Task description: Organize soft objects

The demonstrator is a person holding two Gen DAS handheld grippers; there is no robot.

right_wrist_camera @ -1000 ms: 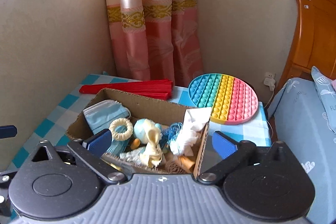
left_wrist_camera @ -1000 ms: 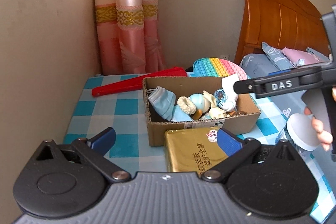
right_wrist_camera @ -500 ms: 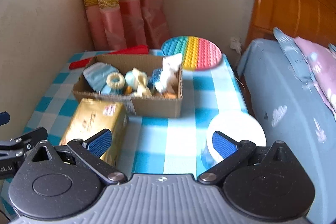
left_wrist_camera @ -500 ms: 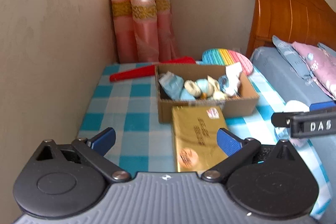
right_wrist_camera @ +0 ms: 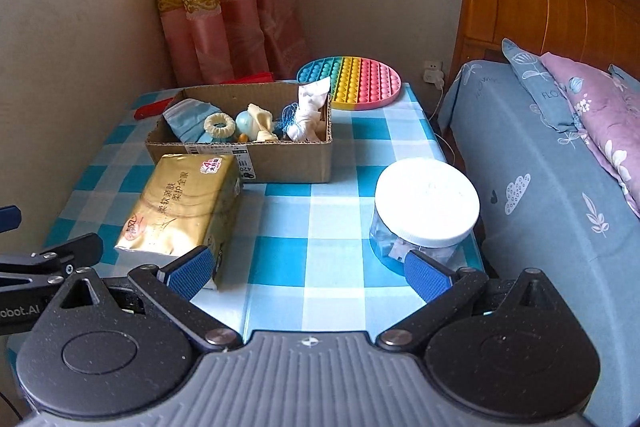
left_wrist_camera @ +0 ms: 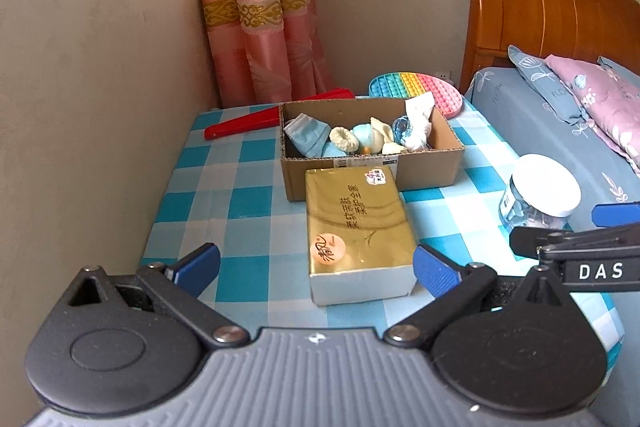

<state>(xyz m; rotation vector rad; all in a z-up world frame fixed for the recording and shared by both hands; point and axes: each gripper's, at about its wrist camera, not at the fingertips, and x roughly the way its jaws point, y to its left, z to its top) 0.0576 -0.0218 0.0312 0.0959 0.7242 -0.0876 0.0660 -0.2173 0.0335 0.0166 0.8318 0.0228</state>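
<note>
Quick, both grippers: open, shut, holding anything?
Left gripper: open, holding nothing.
Right gripper: open, holding nothing.

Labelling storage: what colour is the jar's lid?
White; the jar's lid shows best in the right wrist view.

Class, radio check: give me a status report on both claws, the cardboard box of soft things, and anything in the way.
Left claw open, empty. Right claw open, empty. Cardboard box holds soft items. Gold tissue pack in front of box; white-lidded jar at right.
</note>
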